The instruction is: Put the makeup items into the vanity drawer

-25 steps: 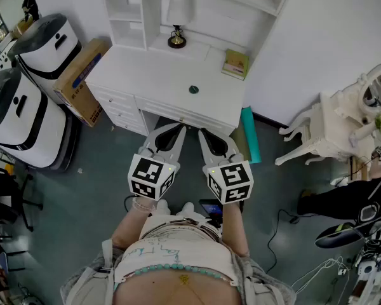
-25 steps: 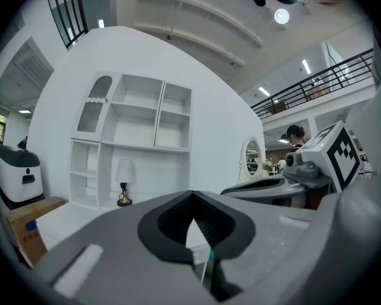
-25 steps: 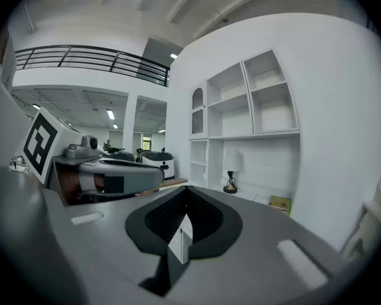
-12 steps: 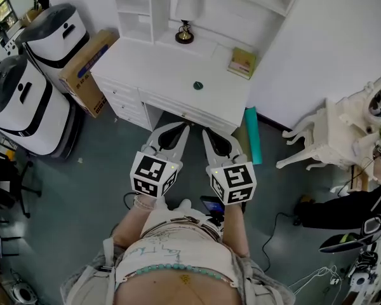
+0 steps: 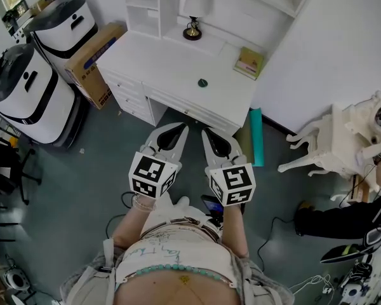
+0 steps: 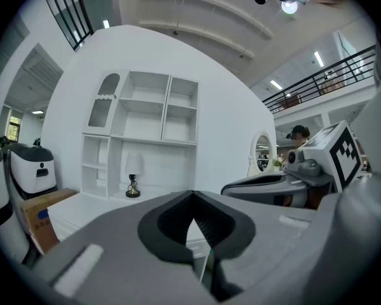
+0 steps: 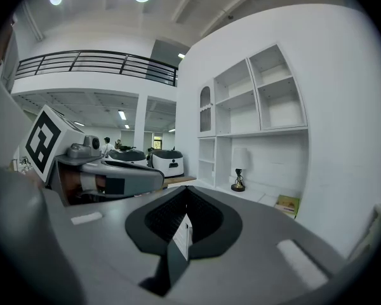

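Makeup items are showing here only as one small dark round item [image 5: 203,82], lying on the white vanity desk [image 5: 159,62] near its front edge; whether it really is makeup is too small to tell; a lamp [image 5: 192,18] and a booklet [image 5: 250,63] are standing toward the desk's back; the vanity drawer [image 5: 193,108] under the front edge is looking closed; the left gripper [image 5: 178,128] and right gripper [image 5: 207,132] are hanging side by side short of the desk, each with its jaws pressed together on nothing; the approach step seems to be in hand, nothing yet picked or opened; the next move is probably calling for parting one pair of jaws and reaching for the drawer front; against a second ago, the desk is sitting nearer and further right in the head view, while the grippers are keeping the same pose
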`<state>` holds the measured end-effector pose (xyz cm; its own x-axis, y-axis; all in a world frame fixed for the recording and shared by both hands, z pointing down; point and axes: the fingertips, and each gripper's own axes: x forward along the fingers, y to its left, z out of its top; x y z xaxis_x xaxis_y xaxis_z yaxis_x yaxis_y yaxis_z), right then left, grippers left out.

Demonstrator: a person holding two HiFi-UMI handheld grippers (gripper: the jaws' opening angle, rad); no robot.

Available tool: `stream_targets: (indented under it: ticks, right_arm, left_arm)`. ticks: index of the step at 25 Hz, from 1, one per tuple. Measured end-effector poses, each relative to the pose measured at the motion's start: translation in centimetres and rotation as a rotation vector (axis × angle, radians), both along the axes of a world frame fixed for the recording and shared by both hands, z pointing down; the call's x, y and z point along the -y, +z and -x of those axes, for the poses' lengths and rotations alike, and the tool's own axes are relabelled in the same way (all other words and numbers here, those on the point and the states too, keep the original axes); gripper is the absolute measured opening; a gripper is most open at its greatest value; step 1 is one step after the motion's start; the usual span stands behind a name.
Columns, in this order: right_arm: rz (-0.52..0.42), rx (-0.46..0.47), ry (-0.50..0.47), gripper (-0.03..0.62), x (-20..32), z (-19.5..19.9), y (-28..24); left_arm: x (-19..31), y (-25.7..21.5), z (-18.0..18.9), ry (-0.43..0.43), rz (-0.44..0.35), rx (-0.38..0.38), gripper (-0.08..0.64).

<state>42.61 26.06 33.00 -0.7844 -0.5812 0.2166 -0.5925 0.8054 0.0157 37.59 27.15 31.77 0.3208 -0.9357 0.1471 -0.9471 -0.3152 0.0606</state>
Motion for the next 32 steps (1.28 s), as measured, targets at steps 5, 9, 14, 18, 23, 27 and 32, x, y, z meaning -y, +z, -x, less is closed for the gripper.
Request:
stream_targets:
  ticks: [5, 9, 14, 18, 23, 27, 32]
  right_arm:
    - [0.002, -0.003, -0.011, 0.028, 0.3, 0.3, 0.0]
    - [0.003, 0.001, -0.003, 0.028, 1.2, 0.8, -0.1]
    - [0.001, -0.012, 0.018, 0.028, 2.5, 1.8, 0.1]
    - [-0.002, -0.022, 0.036, 0.028, 4.1, 2.9, 0.1]
    - [-0.010, -0.026, 0.055, 0.028, 6.5, 4.8, -0.1]
    - [-0.016, -0.036, 0.075, 0.028, 8.5, 6.3, -0.3]
    - [-0.021, -0.049, 0.112, 0.028, 10.6, 8.3, -0.3]
  left_arm:
    - [0.3, -0.2, 0.4, -0.018, -0.001, -0.019, 0.001]
    - [1.2, -0.1, 1.0, -0.015, -0.001, -0.027, 0.001]
    - [2.7, 0.1, 2.0, 0.007, 0.001, -0.041, 0.001]
    - [4.4, 0.0, 3.0, 0.030, -0.002, -0.041, 0.001]
    - [7.3, 0.0, 4.6, 0.065, -0.004, -0.036, 0.001]
    - [9.6, -0.2, 5.7, 0.100, -0.008, -0.044, 0.001]
    - [11.8, -0.1, 7.9, 0.131, -0.007, -0.051, 0.001]
